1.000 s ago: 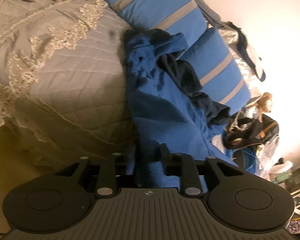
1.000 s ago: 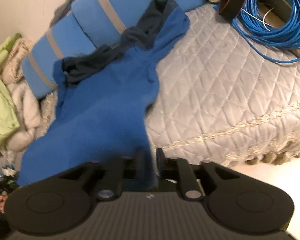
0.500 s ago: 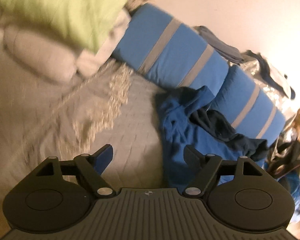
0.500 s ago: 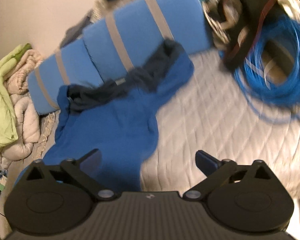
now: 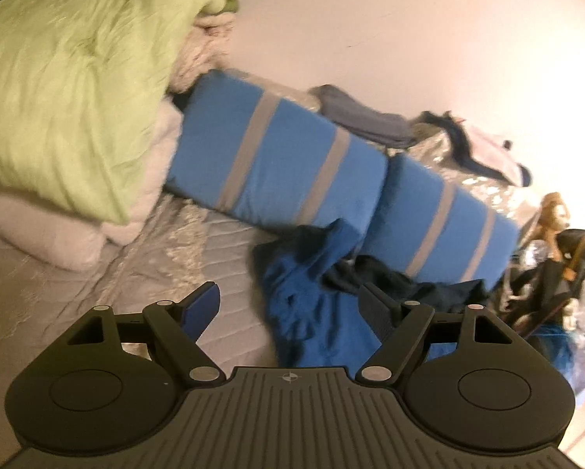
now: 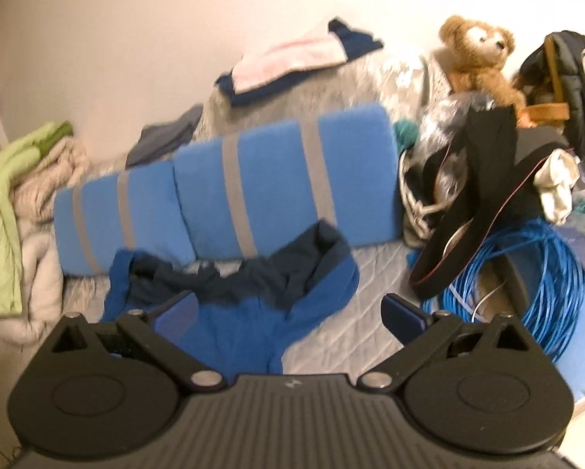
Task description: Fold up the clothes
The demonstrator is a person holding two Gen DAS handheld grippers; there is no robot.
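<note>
A blue fleece garment with a dark navy lining (image 5: 312, 312) lies crumpled on the grey quilted bed (image 5: 222, 242), against blue striped cushions (image 5: 277, 168). It also shows in the right wrist view (image 6: 245, 312). My left gripper (image 5: 290, 305) is open and empty, above the garment's left edge. My right gripper (image 6: 288, 312) is open and empty, above the garment's near part. Neither gripper touches the cloth.
A green duvet (image 5: 70, 78) and pale blankets (image 5: 58, 226) pile at the left. Folded clothes (image 6: 292, 58) lie behind the cushions. A teddy bear (image 6: 476, 54), a black bag (image 6: 472, 203) and a coil of blue cable (image 6: 527, 281) crowd the right.
Both grippers were shut on the blue garment a second ago. They have opened, let it go and lifted back, and the garment now lies on the bed.
</note>
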